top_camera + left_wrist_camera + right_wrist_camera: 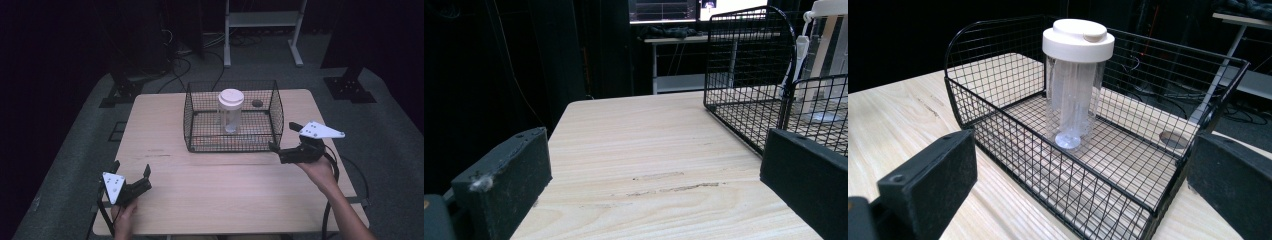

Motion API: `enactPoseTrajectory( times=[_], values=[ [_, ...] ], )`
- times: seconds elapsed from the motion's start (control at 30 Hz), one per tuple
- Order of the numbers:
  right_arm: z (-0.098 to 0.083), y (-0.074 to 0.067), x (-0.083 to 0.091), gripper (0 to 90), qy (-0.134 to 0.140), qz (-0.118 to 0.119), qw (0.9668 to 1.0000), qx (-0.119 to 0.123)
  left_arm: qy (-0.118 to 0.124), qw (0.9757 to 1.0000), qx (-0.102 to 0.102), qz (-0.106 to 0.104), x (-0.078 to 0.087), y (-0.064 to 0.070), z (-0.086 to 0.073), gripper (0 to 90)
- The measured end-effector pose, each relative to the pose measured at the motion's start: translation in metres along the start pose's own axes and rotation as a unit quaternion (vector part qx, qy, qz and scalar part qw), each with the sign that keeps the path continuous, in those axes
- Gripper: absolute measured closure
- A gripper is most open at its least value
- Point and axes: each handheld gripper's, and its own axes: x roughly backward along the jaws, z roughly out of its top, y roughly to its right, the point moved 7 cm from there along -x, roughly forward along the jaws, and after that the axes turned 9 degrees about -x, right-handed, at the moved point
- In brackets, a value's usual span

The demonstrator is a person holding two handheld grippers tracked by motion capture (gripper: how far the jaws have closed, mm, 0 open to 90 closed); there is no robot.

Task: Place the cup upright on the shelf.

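The clear jar [230,111] with its white lid [231,97] is stood upright inside the black wire basket [188,120], mid-table. From the high view, the left gripper [132,175] is held near the table's front-left corner, jaws spread, nothing pinched. The right gripper [286,136] is parked just beside the basket's right corner, also spread. A thin tube inside the jar is only made out in the right gripper view; a scuff on the table [664,184] is picked up in the left gripper view.

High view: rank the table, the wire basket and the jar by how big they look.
1. table
2. wire basket
3. jar, standing upright inside the basket
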Motion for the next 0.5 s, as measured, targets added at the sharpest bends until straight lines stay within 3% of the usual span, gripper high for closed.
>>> enactPoseTrajectory(
  times=[0.5],
  values=[
    [-0.019, -0.001, 0.009, 0.0, -0.007, 0.001, 1.0000, -0.003, 0.000, 1.0000, -0.001, 0.000, 0.000, 0.000, 0.000, 0.0]
  ],
)
